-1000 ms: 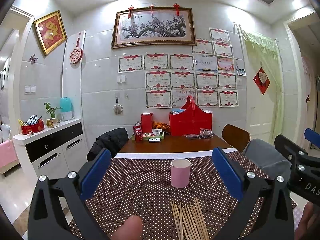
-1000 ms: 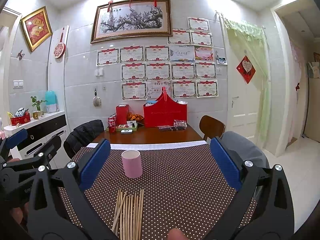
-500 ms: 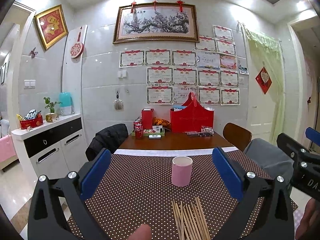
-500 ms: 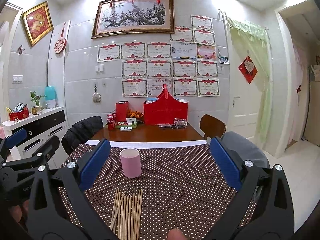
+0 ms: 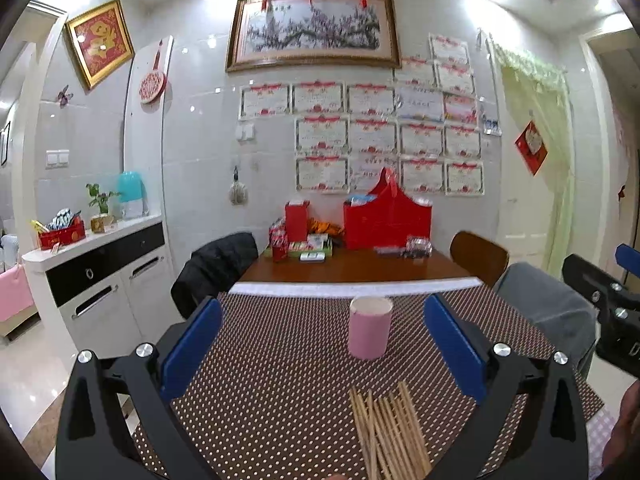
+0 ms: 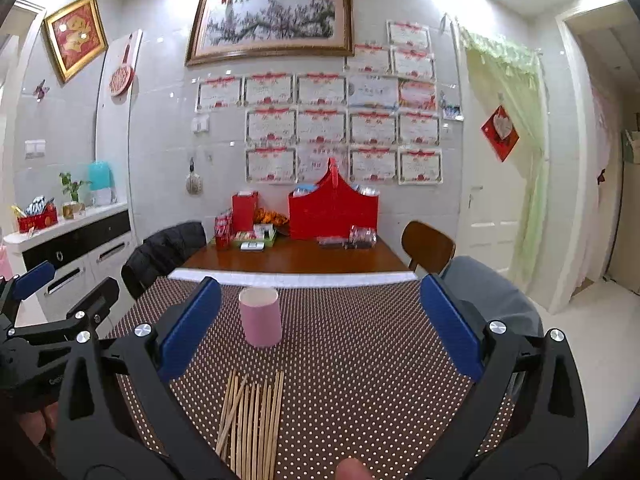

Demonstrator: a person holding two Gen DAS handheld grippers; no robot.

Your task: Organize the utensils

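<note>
A pink cup stands upright on the brown dotted tablecloth. In front of it lie several wooden chopsticks, side by side on the cloth. My left gripper hovers open above the near part of the table, its blue pads wide apart with nothing between them. My right gripper is likewise open and holds nothing. Each gripper shows at the edge of the other's view.
Beyond the cloth the bare wooden table carries a red basket, a red box, cans and small packets. A chair with a black jacket stands left, a wooden chair and a grey-draped one right. A white sideboard lines the left wall.
Both views have tilted slightly downward and drawn back a little; cup and chopsticks sit higher in frame. Both grippers stay open. Nothing on the table has moved.
</note>
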